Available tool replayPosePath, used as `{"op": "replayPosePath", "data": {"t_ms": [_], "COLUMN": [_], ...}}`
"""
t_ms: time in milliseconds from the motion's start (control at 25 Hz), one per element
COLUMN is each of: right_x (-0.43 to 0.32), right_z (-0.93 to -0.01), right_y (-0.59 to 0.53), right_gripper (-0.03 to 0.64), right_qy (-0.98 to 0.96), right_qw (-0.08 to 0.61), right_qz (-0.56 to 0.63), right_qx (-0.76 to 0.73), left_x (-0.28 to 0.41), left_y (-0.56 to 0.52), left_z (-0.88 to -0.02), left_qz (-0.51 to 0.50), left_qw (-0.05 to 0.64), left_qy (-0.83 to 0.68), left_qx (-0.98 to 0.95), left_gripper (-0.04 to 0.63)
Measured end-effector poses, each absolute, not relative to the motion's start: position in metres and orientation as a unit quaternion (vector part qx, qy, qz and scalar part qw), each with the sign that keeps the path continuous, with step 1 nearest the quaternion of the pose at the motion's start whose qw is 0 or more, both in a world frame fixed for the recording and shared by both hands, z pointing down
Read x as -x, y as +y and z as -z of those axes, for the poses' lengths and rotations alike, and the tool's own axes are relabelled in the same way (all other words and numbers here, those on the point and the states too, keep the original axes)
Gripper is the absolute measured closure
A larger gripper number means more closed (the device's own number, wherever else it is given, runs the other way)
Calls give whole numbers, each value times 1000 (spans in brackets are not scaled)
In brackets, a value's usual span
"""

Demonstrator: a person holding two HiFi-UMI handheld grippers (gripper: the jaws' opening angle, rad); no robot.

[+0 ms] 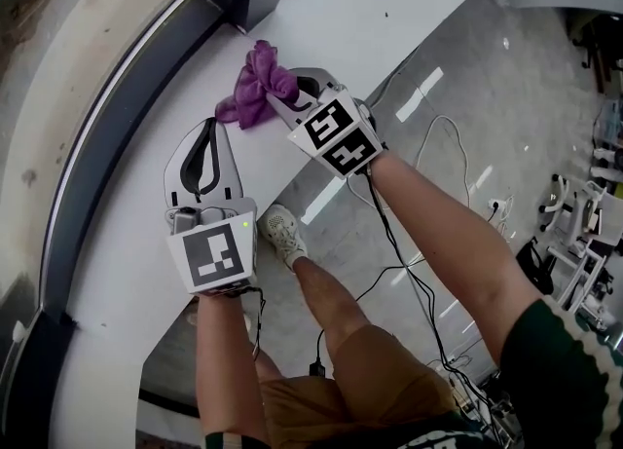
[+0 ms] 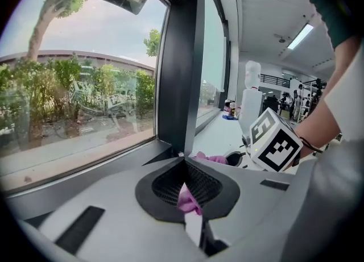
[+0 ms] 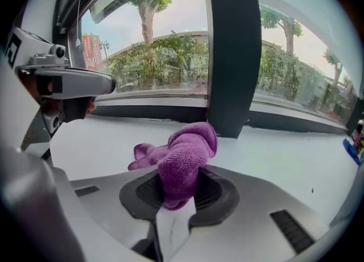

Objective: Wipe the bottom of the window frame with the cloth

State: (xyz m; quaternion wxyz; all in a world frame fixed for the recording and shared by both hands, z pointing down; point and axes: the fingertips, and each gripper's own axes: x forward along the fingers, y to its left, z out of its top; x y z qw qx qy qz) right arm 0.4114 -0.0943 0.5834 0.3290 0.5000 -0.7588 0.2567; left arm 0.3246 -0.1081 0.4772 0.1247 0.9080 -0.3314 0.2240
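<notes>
Wiping apparently not yet begun: right gripper (image 1: 280,98) clamps the cloth (image 1: 251,87) on the sill (image 1: 136,281), short of the dark window frame (image 1: 102,150); left gripper (image 1: 208,126) closed, empty.

My head camera sits high and looks almost straight down on the white sill (image 1: 127,272), taking in the left tool (image 1: 207,130), the right tool (image 1: 282,98) and the floor (image 1: 467,96) beyond. The left tool's camera rides low over the sill, close behind its jaws. It faces the dark post (image 2: 182,73), with glass to its left and the right tool's marker cube (image 2: 274,141) at its right. The right tool's camera, equally low, faces the same post (image 3: 227,56) square on. All three views share the post, the sill and the purple cloth (image 3: 182,158).
</notes>
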Motion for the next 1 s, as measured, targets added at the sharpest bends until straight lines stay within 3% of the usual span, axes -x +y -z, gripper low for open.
{"op": "replayPosePath", "data": {"t_ms": [1000], "right_x": [-416], "right_z": [-600], "right_y": [32], "right_gripper": [518], "right_qy": [-744], "right_qw": [338], "right_qz": [-308], "right_qx": [-486], "left_x": [-330], "left_y": [-31], "left_z": [-501], "left_qz": [-255], "left_qw": [145], "left_qy": [-314], "left_qx": [-903], "left_gripper": [588]}}
